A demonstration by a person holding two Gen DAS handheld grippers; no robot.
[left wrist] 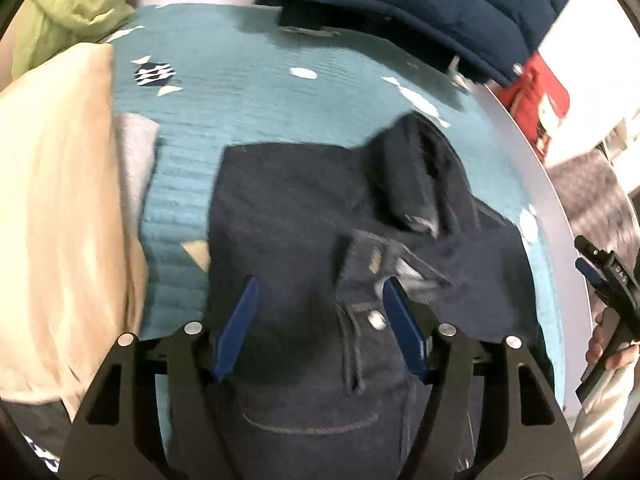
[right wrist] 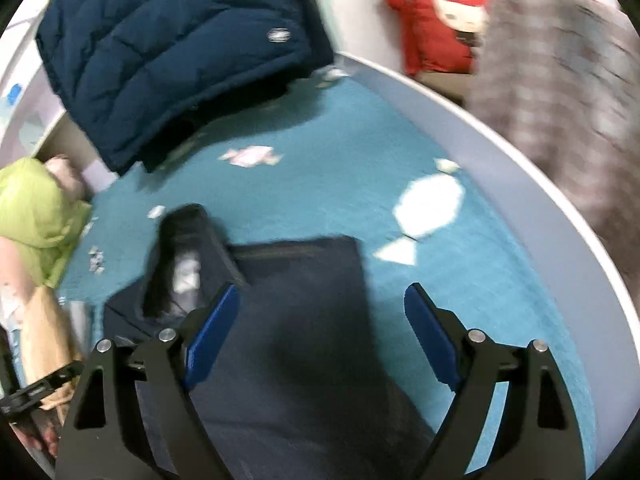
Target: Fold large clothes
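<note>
Below both of your grippers, near the front edge of the bed, lie the dark jeans (left wrist: 288, 216), already doubled into a rough block on the teal bedspread (left wrist: 240, 92). Your left gripper (left wrist: 320, 320) hangs over the waistband end, jaws spread and empty, the button and fly showing between the blue pads without touching either. Your right gripper (right wrist: 320, 328) also stands wide and holds nothing; the folded leg panel (right wrist: 296, 280) runs straight out from between its pads toward the middle of the bed. So the jeans' long axis looks to lie roughly along the line both grippers point, away from you.

One loose flap (right wrist: 188, 256) stands up, between the two grippers, its pale lining showing. In my judgement the left is the nearer, though the blur leaves that unsure.

Room is tight. A cream garment (left wrist: 52, 200) lies along the left edge, a green one (left wrist: 68, 8) in the far left corner, and a navy puffer jacket (right wrist: 168, 52) covers the far side. The white bed rail (right wrist: 500, 184) curves close on the right, with a red item (right wrist: 436, 20) and a grey checked cloth (right wrist: 560, 92) beyond it.
</note>
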